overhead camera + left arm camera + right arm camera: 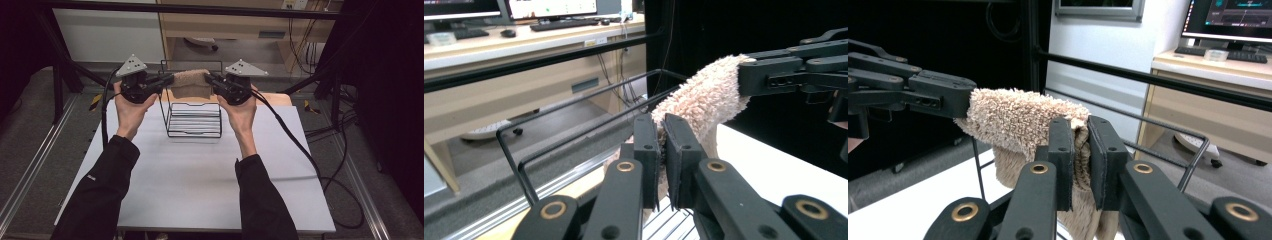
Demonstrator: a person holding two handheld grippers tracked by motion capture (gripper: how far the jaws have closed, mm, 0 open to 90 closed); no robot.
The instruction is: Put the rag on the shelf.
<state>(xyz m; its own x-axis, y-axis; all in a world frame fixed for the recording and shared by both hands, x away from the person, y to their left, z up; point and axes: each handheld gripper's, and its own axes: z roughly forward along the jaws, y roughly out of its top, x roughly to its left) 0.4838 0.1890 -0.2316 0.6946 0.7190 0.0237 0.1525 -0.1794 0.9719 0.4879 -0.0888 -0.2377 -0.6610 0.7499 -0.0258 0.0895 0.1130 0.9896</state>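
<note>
Towel (190, 84) lengthwise between both grippers

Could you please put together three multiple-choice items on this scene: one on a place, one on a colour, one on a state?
1. Where is the towel?
A. Flat on the table
B. Held up over the wire rack
C. On the floor

2. What colour is the towel?
A. Blue
B. Beige
C. Green

3. How do the left gripper and the right gripper stand?
A. Both wide open
B. One shut, one open
C. Both shut on the towel

Answers:
1 B, the high view shows it stretched between the grippers above the rack.
2 B, its terry pile looks beige in both gripper views.
3 C, each gripper view shows its jaws pinching cloth.
</note>
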